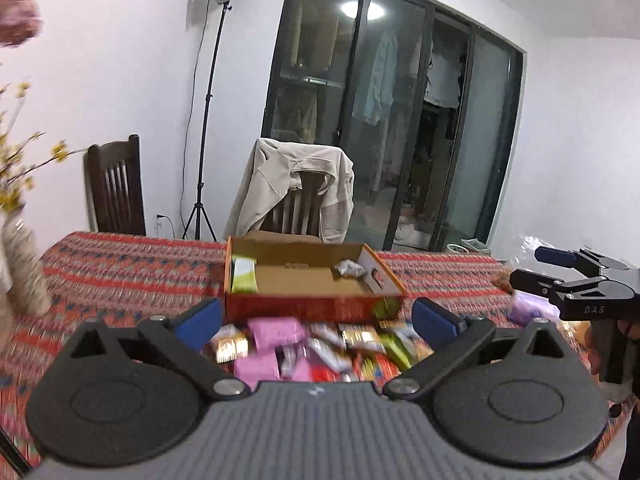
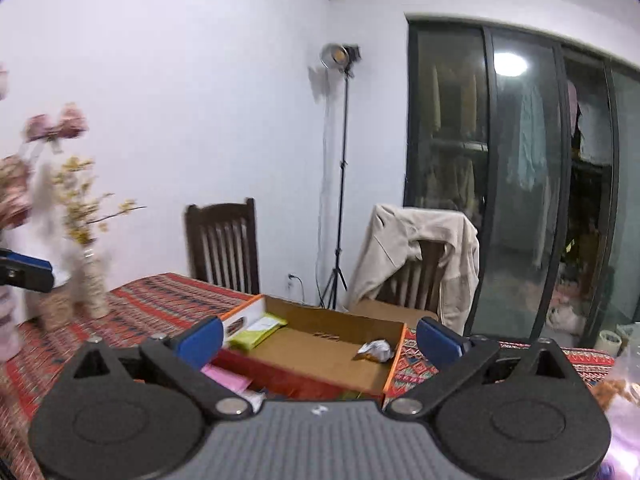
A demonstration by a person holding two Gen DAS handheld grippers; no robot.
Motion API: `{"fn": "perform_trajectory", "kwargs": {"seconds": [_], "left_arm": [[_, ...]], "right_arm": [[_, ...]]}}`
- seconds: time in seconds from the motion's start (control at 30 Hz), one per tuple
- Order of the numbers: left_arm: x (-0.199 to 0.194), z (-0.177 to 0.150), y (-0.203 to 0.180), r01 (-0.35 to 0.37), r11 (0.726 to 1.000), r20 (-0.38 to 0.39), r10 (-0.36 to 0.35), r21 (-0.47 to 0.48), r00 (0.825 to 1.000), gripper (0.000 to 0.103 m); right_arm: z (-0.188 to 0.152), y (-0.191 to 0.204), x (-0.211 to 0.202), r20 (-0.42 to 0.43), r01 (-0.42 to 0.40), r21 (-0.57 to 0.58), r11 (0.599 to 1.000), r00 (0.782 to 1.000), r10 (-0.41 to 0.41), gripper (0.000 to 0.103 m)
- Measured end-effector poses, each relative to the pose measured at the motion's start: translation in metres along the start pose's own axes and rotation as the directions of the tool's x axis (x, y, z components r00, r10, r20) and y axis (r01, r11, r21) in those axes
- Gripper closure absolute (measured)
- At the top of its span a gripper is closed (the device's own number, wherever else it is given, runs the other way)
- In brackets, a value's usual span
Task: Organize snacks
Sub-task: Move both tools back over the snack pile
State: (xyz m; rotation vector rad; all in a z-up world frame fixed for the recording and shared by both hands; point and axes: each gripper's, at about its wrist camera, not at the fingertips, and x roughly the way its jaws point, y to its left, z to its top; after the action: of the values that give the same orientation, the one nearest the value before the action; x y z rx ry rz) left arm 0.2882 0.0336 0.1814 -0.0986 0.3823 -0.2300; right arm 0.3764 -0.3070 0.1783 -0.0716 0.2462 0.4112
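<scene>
Cardboard box [image 1: 304,280] with two snacks; both tongs agape, empty.

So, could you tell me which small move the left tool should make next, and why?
Probably lower the left tool onto the pink packet in the snack pile: it is open and empty, and the cardboard box holds little.

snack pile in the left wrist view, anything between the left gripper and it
Nothing visible stands in the way. The left gripper is open and empty, and the snack pile lies on the tablecloth right between its fingers. The cardboard box sits just beyond the pile, top open.
</scene>
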Motion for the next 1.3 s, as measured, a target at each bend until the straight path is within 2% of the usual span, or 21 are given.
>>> {"fn": "perform_trajectory", "kwargs": {"seconds": [0.07,0.2,0.37,0.57,0.73,0.93,1.2,1.3], "left_arm": [[-0.02,-0.027,-0.001,0.028,0.999,0.013,-0.027,-0.023,1.0,0.0],[-0.052,-0.075,-0.005,0.072,0.996,-0.014,-0.073,-0.055,0.997,0.0],[-0.078,-0.125,-0.015,0.045,0.998,-0.033,-0.046,-0.033,0.998,0.0],[-0.076,-0.155,-0.008,-0.01,0.998,-0.109,0.004,-0.056,0.994,0.0],[-0.072,-0.159,0.003,-0.037,0.996,-0.125,0.027,-0.076,0.992,0.0],[-0.045,-0.15,0.017,-0.059,0.994,-0.152,0.044,-0.095,0.987,0.0],[0.008,-0.131,0.039,-0.095,0.991,-0.2,0.075,-0.091,0.977,0.0],[0.035,-0.119,0.05,-0.132,0.988,-0.229,0.111,-0.076,0.967,0.0]], "right_arm": [[-0.021,0.017,-0.033,0.021,-0.006,-0.012,1.0,1.0,0.006,0.0],[-0.066,0.046,-0.084,0.034,-0.065,0.023,0.998,0.997,0.064,0.0],[-0.115,0.077,-0.115,0.006,-0.025,0.012,1.0,1.0,0.025,0.0],[-0.164,0.094,-0.128,-0.044,-0.006,0.073,0.997,0.999,0.01,0.0],[-0.181,0.095,-0.123,-0.086,0.032,0.088,0.996,0.996,-0.024,0.0],[-0.181,0.087,-0.102,-0.106,0.054,0.096,0.994,0.993,-0.044,0.0],[-0.17,0.074,-0.048,-0.125,0.055,0.1,0.994,0.991,-0.042,0.0],[-0.162,0.069,-0.02,-0.134,0.065,0.115,0.991,0.99,-0.05,0.0]]}}
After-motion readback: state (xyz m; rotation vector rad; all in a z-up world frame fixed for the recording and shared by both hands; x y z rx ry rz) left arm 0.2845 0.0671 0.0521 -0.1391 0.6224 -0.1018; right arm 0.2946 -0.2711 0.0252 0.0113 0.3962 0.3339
